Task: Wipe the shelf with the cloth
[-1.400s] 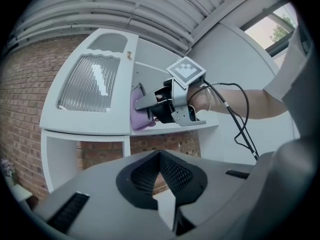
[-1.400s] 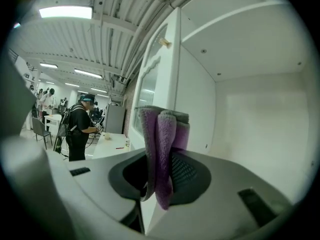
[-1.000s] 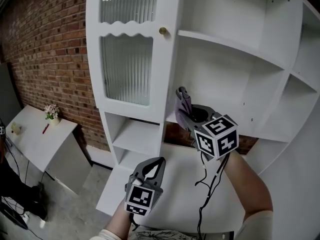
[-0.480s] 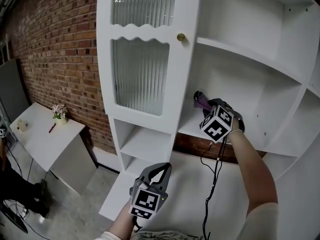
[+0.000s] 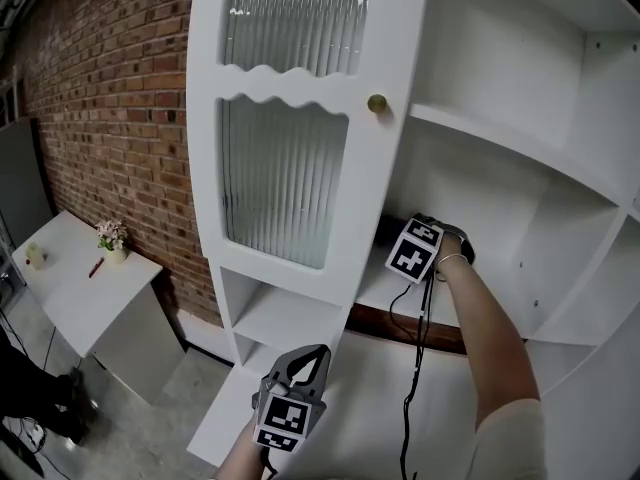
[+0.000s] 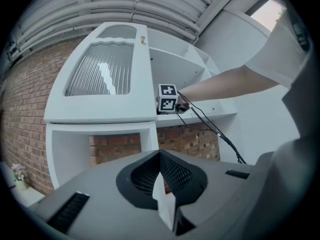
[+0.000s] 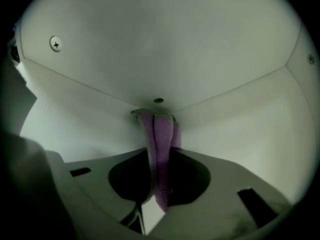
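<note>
- The white cabinet (image 5: pixel 300 58) had a ribbed-glass door (image 5: pixel 285 178) with a brass knob (image 5: pixel 377 103).
- The right tongs (image 7: pixel 157 116) reached into the open compartment just behind the door's edge, over its shelf (image 5: pixel 370 283).
- They were clenched on a purple cloth (image 7: pixel 162 154), which ran in folds between the jaws.
- The cloth's far end reached the seam where two white panels met at the back of that compartment.
- The left tongs (image 5: pixel 296 370) were held low, outside the cabinet, jaws pressed together on nothing.
- At the left, a white desk (image 5: pixel 80 298) carried a small pot (image 5: pixel 112 253) of flowers near its back edge, with a red pen (image 5: pixel 95 266) beside it.
</note>
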`<action>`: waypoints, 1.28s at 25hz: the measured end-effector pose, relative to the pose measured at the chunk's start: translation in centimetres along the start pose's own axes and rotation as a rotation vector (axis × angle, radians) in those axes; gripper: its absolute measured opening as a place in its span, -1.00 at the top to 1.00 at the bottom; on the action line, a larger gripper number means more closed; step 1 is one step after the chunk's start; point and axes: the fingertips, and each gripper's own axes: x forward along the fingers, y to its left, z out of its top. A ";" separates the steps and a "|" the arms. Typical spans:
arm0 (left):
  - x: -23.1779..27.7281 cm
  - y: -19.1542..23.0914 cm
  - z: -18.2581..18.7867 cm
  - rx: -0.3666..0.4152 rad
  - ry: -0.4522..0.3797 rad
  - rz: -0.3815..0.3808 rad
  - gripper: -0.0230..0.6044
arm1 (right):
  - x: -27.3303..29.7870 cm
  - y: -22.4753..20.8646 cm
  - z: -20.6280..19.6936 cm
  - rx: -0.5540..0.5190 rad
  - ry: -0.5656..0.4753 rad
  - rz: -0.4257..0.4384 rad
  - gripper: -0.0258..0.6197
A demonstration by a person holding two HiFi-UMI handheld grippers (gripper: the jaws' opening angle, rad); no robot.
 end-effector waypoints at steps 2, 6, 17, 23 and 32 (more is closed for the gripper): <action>0.6 0.1 -0.4 -0.001 0.009 -0.003 0.88 | 0.4 -0.2 0.1 0.006 0.007 0.031 0.68; 1.5 0.2 -1.0 -0.001 0.028 -0.003 0.88 | 0.3 -0.1 0.4 -0.015 0.019 0.094 0.69; 1.5 -1.8 -0.6 0.024 0.023 -0.059 0.88 | -4.9 4.4 1.1 -0.089 0.028 0.212 0.69; -0.1 -3.2 0.4 0.023 -0.003 -0.089 0.88 | -9.2 7.2 1.0 -0.110 -0.003 0.232 0.69; -3.0 -4.5 1.4 0.006 -0.031 -0.118 0.88 | -16.0 12.3 1.3 -0.168 -0.033 0.250 0.69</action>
